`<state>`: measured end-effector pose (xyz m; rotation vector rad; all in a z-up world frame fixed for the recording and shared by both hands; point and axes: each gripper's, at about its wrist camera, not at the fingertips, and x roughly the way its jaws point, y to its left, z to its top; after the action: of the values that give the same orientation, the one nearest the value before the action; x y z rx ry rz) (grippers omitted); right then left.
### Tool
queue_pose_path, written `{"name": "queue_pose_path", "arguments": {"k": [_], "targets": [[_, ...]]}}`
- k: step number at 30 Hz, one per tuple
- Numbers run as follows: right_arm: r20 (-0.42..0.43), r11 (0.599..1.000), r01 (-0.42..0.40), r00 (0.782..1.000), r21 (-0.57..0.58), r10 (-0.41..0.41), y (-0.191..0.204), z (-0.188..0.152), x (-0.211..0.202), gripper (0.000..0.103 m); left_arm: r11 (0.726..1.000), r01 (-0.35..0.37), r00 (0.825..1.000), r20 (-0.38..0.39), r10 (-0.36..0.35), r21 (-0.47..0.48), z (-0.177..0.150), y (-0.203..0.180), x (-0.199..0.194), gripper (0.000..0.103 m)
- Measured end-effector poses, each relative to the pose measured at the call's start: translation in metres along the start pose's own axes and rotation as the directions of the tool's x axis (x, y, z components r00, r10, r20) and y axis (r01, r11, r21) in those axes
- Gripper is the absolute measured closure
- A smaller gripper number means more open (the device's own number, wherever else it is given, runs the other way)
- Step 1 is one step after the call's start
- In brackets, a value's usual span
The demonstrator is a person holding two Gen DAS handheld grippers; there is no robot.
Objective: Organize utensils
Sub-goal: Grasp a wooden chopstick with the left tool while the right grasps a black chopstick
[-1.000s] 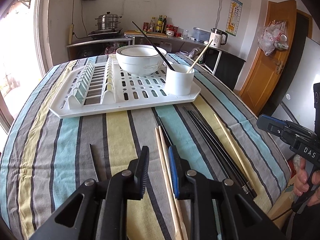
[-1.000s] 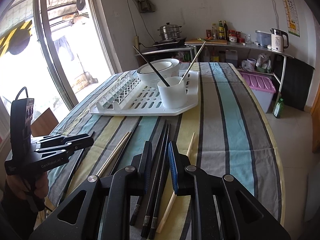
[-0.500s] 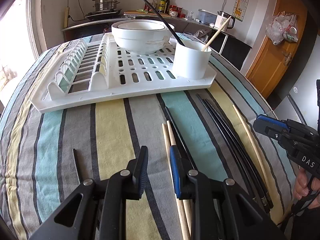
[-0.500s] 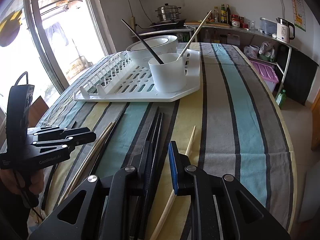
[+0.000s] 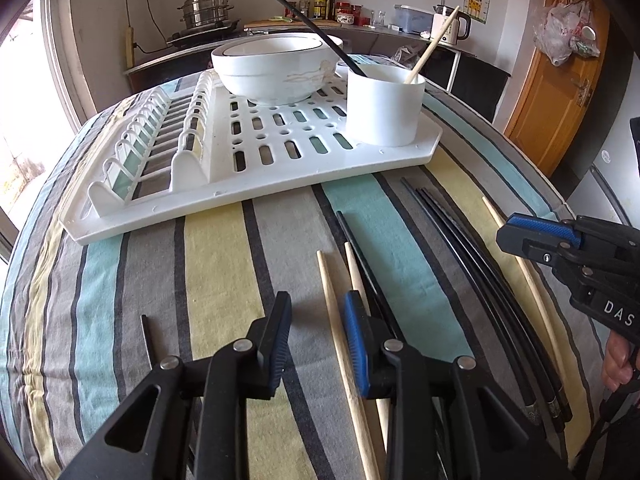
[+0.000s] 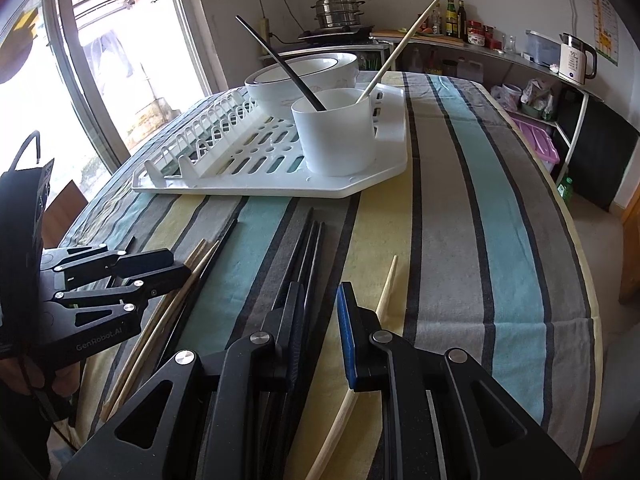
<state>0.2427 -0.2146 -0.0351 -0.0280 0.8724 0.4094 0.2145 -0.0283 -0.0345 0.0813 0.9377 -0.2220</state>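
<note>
Loose chopsticks lie on the striped tablecloth: two wooden ones (image 5: 334,308) by my left gripper (image 5: 318,314), a bundle of black ones (image 5: 476,256) (image 6: 310,248), and a single wooden one (image 6: 386,288) at the right. My left gripper is open and empty, low over the wooden pair. My right gripper (image 6: 318,300) is open and empty, over the black bundle; it also shows in the left wrist view (image 5: 520,236). A white cup (image 5: 384,108) (image 6: 334,132) on the drying rack (image 5: 256,160) holds one black and one wooden chopstick.
A white bowl (image 5: 276,64) sits on the rack behind the cup. A short black chopstick (image 5: 146,340) lies at the left. The table edge drops off to the right (image 6: 588,280). A kitchen counter with pot, bottles and kettle stands behind.
Both grippers have moved forward and lower toward the table and rack. The cup and rack look larger. Both stay open and empty.
</note>
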Motion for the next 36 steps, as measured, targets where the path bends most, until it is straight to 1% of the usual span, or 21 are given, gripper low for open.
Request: {"name": "queue_pose_path", "arguments": {"k": [12,14,20,22,23,24,25,27,28,30,32,36], "targets": [[-0.063,0.998,0.039,0.997,-0.052,-0.043,0.005,0.014,0.029,0.086,0.999,-0.026,1.0,0.007,0.026,-0.028,-0.001,0.009,-0.001,0.074],[-0.071,0.998,0.034,0.997,-0.054,-0.038,0.005,0.014,0.031,0.086,0.999,-0.026,1.0,0.007,0.027,-0.03,-0.002,0.009,-0.001,0.074],[-0.08,0.991,0.079,0.993,-0.104,-0.087,0.012,0.016,0.035,0.086,0.999,-0.029,1.0,0.009,0.029,-0.029,-0.001,0.008,-0.001,0.074],[-0.084,0.99,0.082,0.992,-0.119,-0.092,0.015,0.017,0.035,0.09,0.999,-0.034,0.999,0.01,0.034,-0.027,-0.001,0.007,-0.001,0.074],[-0.087,0.989,0.084,0.992,-0.123,-0.095,0.016,0.018,0.036,0.092,0.999,-0.034,0.999,0.01,0.034,-0.024,-0.001,0.007,-0.001,0.075],[-0.091,0.989,0.082,0.992,-0.125,-0.093,0.016,0.019,0.036,0.096,0.999,-0.028,1.0,0.01,0.029,-0.021,-0.001,0.006,-0.001,0.08],[-0.093,0.988,0.084,0.991,-0.131,-0.097,0.018,0.019,0.037,0.096,1.0,-0.022,1.0,0.009,0.022,-0.018,0.0,0.006,-0.001,0.082],[-0.095,0.985,0.092,0.99,-0.144,-0.107,0.02,0.02,0.038,0.097,1.0,-0.021,1.0,0.006,0.021,-0.007,0.001,0.004,0.0,0.091],[-0.096,0.986,0.09,0.99,-0.143,-0.104,0.019,0.021,0.038,0.097,1.0,-0.019,1.0,0.004,0.019,0.0,0.001,0.002,0.0,0.094],[-0.101,0.989,0.076,0.991,-0.13,-0.09,0.017,0.022,0.038,0.097,1.0,-0.026,1.0,0.001,0.026,0.011,0.002,0.0,0.0,0.096],[-0.098,0.993,0.055,0.993,-0.108,-0.066,0.014,0.023,0.035,0.097,1.0,-0.017,1.0,-0.006,0.017,0.008,0.003,0.001,0.001,0.097],[-0.067,0.997,0.023,0.997,-0.078,-0.028,0.01,0.027,0.024,0.097,1.0,0.002,1.0,0.007,-0.002,-0.006,0.006,0.005,-0.004,0.097]]}}
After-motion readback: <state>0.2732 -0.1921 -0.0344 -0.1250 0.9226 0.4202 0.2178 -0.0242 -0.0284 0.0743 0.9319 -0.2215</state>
